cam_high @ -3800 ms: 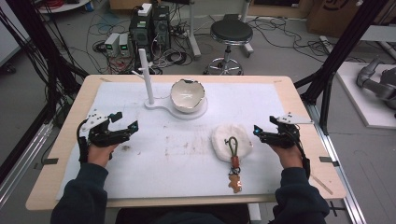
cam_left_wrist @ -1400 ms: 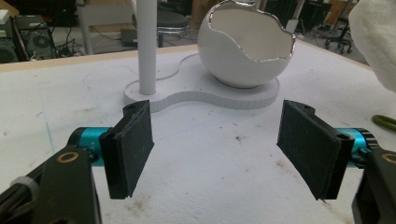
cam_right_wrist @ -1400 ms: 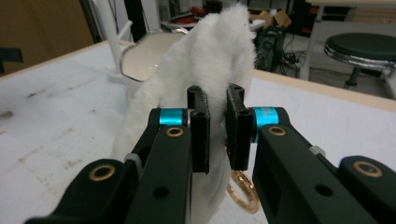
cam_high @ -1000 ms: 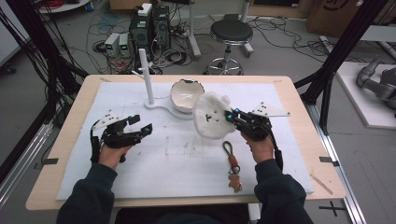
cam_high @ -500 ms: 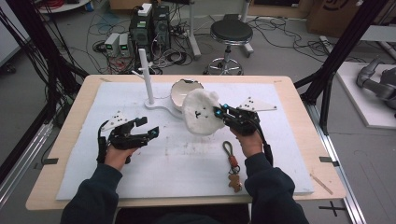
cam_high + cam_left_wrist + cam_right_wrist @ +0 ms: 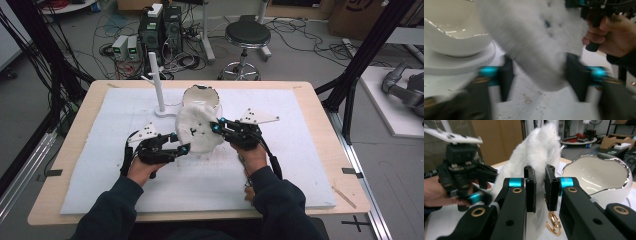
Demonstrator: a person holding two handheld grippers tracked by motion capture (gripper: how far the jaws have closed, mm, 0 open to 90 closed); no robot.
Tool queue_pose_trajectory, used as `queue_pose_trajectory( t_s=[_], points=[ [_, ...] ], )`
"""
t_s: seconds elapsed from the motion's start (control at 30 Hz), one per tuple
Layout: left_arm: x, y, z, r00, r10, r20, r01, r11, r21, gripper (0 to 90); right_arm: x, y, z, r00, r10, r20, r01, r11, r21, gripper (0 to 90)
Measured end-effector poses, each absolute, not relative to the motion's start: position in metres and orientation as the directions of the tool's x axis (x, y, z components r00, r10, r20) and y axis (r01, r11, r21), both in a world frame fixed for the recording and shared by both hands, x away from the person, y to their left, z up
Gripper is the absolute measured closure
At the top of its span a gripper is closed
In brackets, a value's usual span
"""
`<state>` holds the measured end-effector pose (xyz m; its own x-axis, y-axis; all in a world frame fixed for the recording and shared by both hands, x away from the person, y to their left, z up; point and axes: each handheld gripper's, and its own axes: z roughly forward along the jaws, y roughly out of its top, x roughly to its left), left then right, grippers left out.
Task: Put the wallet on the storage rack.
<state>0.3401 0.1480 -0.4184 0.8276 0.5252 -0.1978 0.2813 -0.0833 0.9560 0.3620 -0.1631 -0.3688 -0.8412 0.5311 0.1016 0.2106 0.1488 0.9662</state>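
A white fluffy pouch (image 6: 197, 131) hangs just above the white mat, in front of the egg-shaped bowl (image 6: 201, 95). My right gripper (image 6: 216, 125) is shut on the pouch's right edge, and its pads (image 6: 531, 187) pinch the fur (image 6: 534, 152). My left gripper (image 6: 180, 142) comes in from the left. Its jaws have just been closing, and the pouch's lower end (image 6: 536, 50) lies between them. They flank the fur without squeezing it, though this view is blurred. The right hand (image 6: 614, 35) holds its gripper on the pouch's far side.
The white bowl (image 6: 599, 175) with a silver rim sits on a round white base (image 6: 456, 65) beside an upright post (image 6: 157, 80). A gold ring-shaped piece (image 6: 554, 221) lies below the right jaws. A brown bit of a keychain (image 6: 246, 192) peeks out by the right forearm.
The right gripper has carried the pouch left to the mat's middle. The left gripper has moved right up to the pouch, and its jaws have narrowed around it.
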Motion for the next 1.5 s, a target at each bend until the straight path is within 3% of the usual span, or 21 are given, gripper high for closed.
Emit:
queue_pose_trajectory(
  t_s=[0.07,0.13,0.23,0.27,0.3,0.33,0.37,0.4,0.53,0.63,0.73,0.77,0.87,0.97,1.03,1.1,1.13,1.23,1.37,1.4,1.5],
  points=[
    [0.340,0.153,-0.416,0.820,0.542,-0.184,0.263,-0.072,0.962,70.8,0.363,-0.163,-0.370,-0.844,0.527,0.097,0.213,0.164,0.963,81.8],
    [0.339,0.158,-0.413,0.816,0.556,-0.155,0.230,-0.068,0.971,77.9,0.363,-0.163,-0.371,-0.848,0.526,0.071,0.210,0.211,0.955,79.9],
    [0.338,0.162,-0.412,0.825,0.545,-0.148,0.219,-0.066,0.974,80.4,0.363,-0.162,-0.372,-0.853,0.521,0.035,0.200,0.264,0.943,75.3],
    [0.337,0.162,-0.411,0.836,0.532,-0.131,0.204,-0.080,0.976,80.8,0.367,-0.164,-0.374,-0.856,0.514,0.054,0.220,0.267,0.938,65.2],
    [0.337,0.162,-0.411,0.836,0.532,-0.131,0.204,-0.080,0.976,81.0,0.367,-0.164,-0.374,-0.856,0.514,0.054,0.220,0.267,0.938,65.2],
    [0.336,0.160,-0.411,0.849,0.515,-0.118,0.193,-0.094,0.977,81.2,0.372,-0.167,-0.375,-0.858,0.512,0.046,0.217,0.280,0.935,52.8],
    [0.336,0.160,-0.411,0.849,0.515,-0.118,0.193,-0.094,0.977,81.2,0.372,-0.167,-0.375,-0.858,0.512,0.046,0.217,0.280,0.935,52.8],
    [0.335,0.158,-0.411,0.862,0.495,-0.107,0.189,-0.118,0.975,81.1,0.377,-0.171,-0.376,-0.862,0.504,0.061,0.219,0.259,0.941,42.6],
    [0.336,0.156,-0.412,0.869,0.486,-0.095,0.190,-0.149,0.970,81.1,0.386,-0.173,-0.372,-0.878,0.473,0.073,0.223,0.269,0.937,35.3],
    [0.336,0.153,-0.414,0.879,0.468,-0.088,0.190,-0.176,0.966,81.1,0.390,-0.172,-0.367,-0.895,0.436,0.098,0.225,0.250,0.942,35.7],
    [0.336,0.153,-0.414,0.879,0.470,-0.085,0.189,-0.181,0.965,81.1,0.396,-0.165,-0.360,-0.924,0.368,0.103,0.221,0.295,0.929,51.6],
    [0.336,0.153,-0.414,0.879,0.470,-0.085,0.189,-0.181,0.965,81.1,0.396,-0.165,-0.360,-0.924,0.368,0.103,0.221,0.295,0.929,51.6],
    [0.337,0.156,-0.414,0.872,0.483,-0.077,0.192,-0.195,0.962,81.0,0.398,-0.162,-0.360,-0.939,0.322,0.118,0.233,0.349,0.908,71.8],
    [0.339,0.159,-0.414,0.842,0.530,-0.096,0.223,-0.180,0.958,80.7,0.399,-0.164,-0.361,-0.948,0.296,0.120,0.228,0.365,0.903,76.9],
    [0.340,0.160,-0.415,0.813,0.572,-0.108,0.246,-0.169,0.954,73.0,0.396,-0.162,-0.360,-0.946,0.306,0.109,0.229,0.387,0.893,78.3],
    [0.343,0.162,-0.415,0.763,0.629,-0.146,0.294,-0.137,0.946,52.3,0.396,-0.160,-0.357,-0.940,0.335,0.062,0.190,0.365,0.911,78.9],
    [0.346,0.170,-0.417,0.716,0.674,-0.182,0.327,-0.094,0.940,46.3,0.396,-0.161,-0.356,-0.935,0.350,0.053,0.185,0.356,0.916,78.9],
    [0.348,0.183,-0.417,0.672,0.714,-0.197,0.336,-0.056,0.940,38.7,0.399,-0.166,-0.348,-0.907,0.420,0.034,0.179,0.311,0.933,78.8],
    [0.348,0.197,-0.415,0.655,0.733,-0.182,0.313,-0.044,0.949,35.9,0.404,-0.170,-0.339,-0.883,0.469,0.009,0.163,0.290,0.943,78.8],
    [0.348,0.204,-0.413,0.646,0.745,-0.168,0.303,-0.047,0.952,30.4,0.408,-0.171,-0.331,-0.871,0.492,-0.010,0.144,0.276,0.950,78.7],
    [0.349,0.223,-0.411,0.603,0.779,-0.170,0.300,-0.025,0.954,25.1,0.414,-0.171,-0.320,-0.859,0.510,-0.043,0.117,0.277,0.954,78.7]
  ],
)
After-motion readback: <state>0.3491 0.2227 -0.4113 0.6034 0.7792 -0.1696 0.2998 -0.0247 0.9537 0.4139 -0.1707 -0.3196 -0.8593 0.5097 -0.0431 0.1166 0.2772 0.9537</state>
